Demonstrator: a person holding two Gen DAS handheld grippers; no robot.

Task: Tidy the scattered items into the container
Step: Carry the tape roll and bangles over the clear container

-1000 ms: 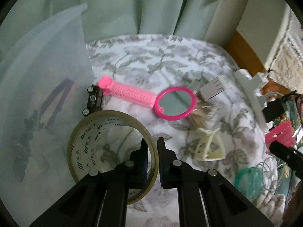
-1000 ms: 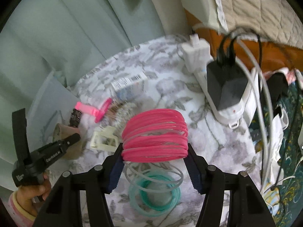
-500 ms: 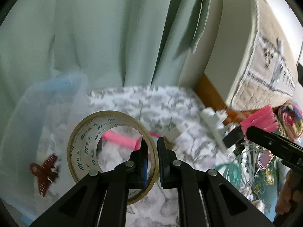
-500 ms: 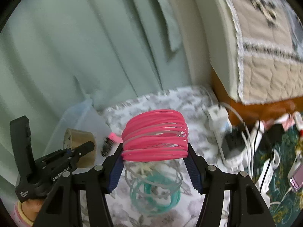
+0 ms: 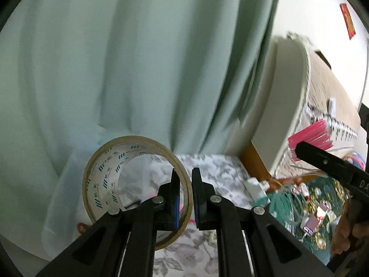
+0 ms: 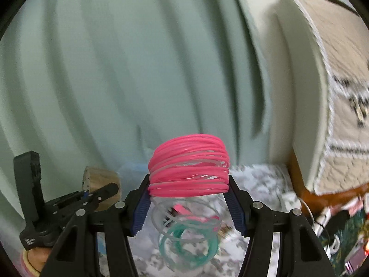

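Left gripper [image 5: 185, 196] pinches tape roll [image 5: 108, 184] wall, raised above the floral worktop [image 5: 207, 164]. Right gripper [image 6: 188, 204] clamps pink spring coil [image 6: 189, 164]; only its view shows teal loops dangling below.

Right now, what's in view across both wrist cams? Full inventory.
tape roll: 1, tan, clamped in left gripper
spring toy: 1, pink, clear, teal, pink coils in right gripper, the rest hanging
container: 1, translucent, left of tape
tablecloth: 1, grey floral, below
curtain: 1, pale green, behind
power strip: 1, white, tablecloth's right edge
left gripper: 1, black
right gripper: 1, black
hand: 1, on right gripper's handle
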